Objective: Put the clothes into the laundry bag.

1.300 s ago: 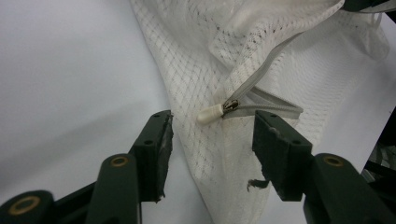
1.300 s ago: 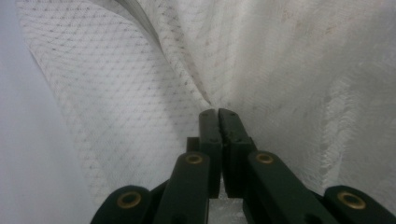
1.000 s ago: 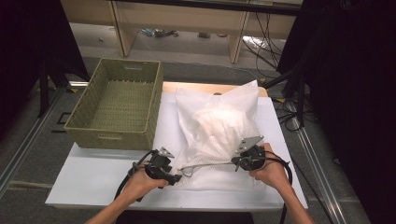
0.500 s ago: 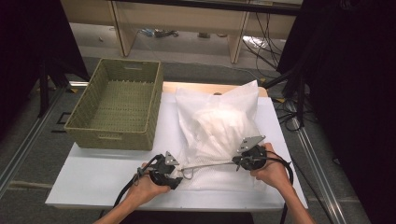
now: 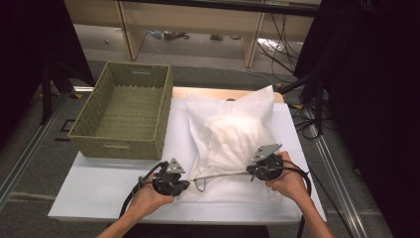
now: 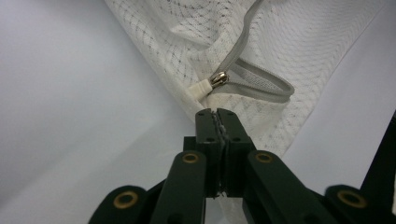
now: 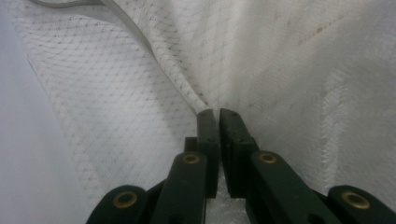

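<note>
White desk (image 5: pixel 99 191) is seen from the high view, carrying a mesh bag (image 5: pixel 233 134) beside a basket (image 5: pixel 124 111); its zipper edge (image 5: pixel 220 174) runs level between the left hand-held gripper (image 5: pixel 185 184) and the right hand-held gripper (image 5: pixel 251 172). Left gripper view: jaws have just been closing and are pinched on mesh just below the zipper pull (image 6: pixel 218 78). Right gripper view: jaws are clamped on the bag's seam (image 7: pixel 187 93).

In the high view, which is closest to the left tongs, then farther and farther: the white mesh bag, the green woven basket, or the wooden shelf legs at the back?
1. White mesh zip bag, right beside the left tongs, which pinch its near edge.
2. Green woven basket, behind them, on the table's left.
3. Wooden shelf legs, far back on the floor.
</note>
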`<state>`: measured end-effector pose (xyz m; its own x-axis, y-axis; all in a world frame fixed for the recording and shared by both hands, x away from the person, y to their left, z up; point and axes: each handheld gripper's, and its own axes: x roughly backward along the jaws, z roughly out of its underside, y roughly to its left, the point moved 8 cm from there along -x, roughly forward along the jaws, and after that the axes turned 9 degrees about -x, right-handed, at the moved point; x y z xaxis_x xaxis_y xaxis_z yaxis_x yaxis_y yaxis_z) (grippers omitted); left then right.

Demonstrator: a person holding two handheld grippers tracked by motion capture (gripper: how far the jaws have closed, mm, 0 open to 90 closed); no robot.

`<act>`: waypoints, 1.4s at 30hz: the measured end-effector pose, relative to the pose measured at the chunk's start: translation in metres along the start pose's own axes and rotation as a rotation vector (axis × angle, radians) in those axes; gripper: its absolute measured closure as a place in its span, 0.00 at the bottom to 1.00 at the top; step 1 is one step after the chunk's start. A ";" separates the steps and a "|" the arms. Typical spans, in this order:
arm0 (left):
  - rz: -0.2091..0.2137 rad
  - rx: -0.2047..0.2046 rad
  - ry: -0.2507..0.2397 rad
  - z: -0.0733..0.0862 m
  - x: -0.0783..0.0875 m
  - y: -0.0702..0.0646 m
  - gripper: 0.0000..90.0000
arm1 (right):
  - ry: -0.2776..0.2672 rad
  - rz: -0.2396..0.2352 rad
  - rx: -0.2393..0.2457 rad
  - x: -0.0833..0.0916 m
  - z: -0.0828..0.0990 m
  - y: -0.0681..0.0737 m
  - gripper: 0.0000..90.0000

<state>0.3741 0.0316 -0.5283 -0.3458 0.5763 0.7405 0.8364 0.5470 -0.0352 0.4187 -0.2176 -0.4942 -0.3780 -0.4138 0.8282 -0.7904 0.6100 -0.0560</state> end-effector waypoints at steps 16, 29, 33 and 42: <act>-0.037 -0.092 0.079 0.000 -0.019 -0.008 0.58 | -0.015 0.048 -0.004 0.015 -0.002 -0.012 1.00; 0.011 -0.056 0.082 -0.003 -0.023 -0.010 0.63 | -0.052 0.054 -0.003 0.012 -0.005 -0.011 1.00; -0.015 -0.057 0.050 -0.005 -0.026 -0.008 0.80 | -0.048 0.050 0.003 0.011 -0.005 -0.010 1.00; -0.002 0.062 -0.055 -0.013 -0.004 0.008 0.98 | -0.047 0.034 0.002 0.011 -0.004 -0.008 1.00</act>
<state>0.3877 0.0257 -0.5230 -0.3714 0.6070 0.7025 0.8083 0.5837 -0.0770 0.4226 -0.2246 -0.4821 -0.4268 -0.4239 0.7988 -0.7774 0.6232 -0.0847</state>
